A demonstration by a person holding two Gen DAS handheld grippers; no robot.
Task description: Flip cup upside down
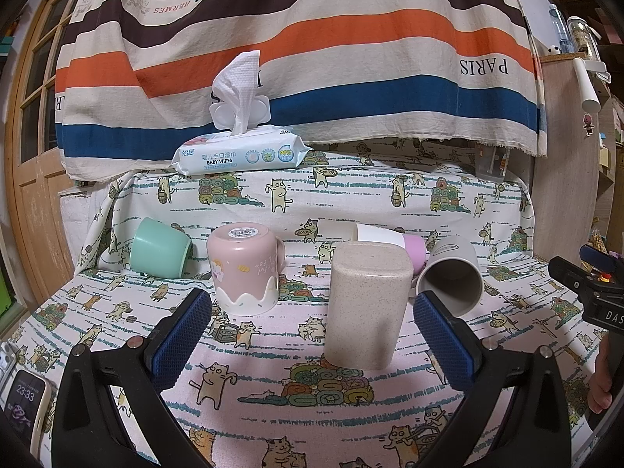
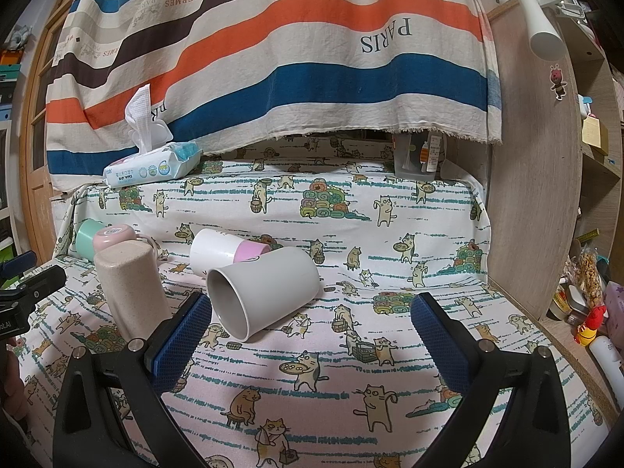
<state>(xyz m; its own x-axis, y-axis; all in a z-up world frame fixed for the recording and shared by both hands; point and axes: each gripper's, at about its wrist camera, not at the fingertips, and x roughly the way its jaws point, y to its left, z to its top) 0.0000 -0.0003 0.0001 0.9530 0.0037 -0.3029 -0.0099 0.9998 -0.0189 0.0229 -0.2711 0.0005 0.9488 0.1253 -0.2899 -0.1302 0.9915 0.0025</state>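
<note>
Left wrist view. Left gripper [image 1: 312,312]: jaws spread wide, nothing held. Speckled beige cup [image 1: 368,306]: stood mouth-down on the cat-print cloth [image 1: 273,351], between the pads but touching neither; judged already flipped. Pink mug [image 1: 245,269]: also inverted, label on its base uppermost. Green cup [image 1: 160,251], white-and-lilac cup [image 1: 384,240] and grey cup [image 1: 452,279]: lying on their sides. No contents are seen in any.

Right wrist view. Right gripper [image 2: 312,319]: released, empty. Grey cup [image 2: 263,294]: on its side, mouth toward the camera, interior bare, just beyond the left pad [image 2: 183,335]. Risks judged: the cup may be rolled away by a one-sided touch, or the beige cup [image 2: 132,292] beside it toppled.
</note>
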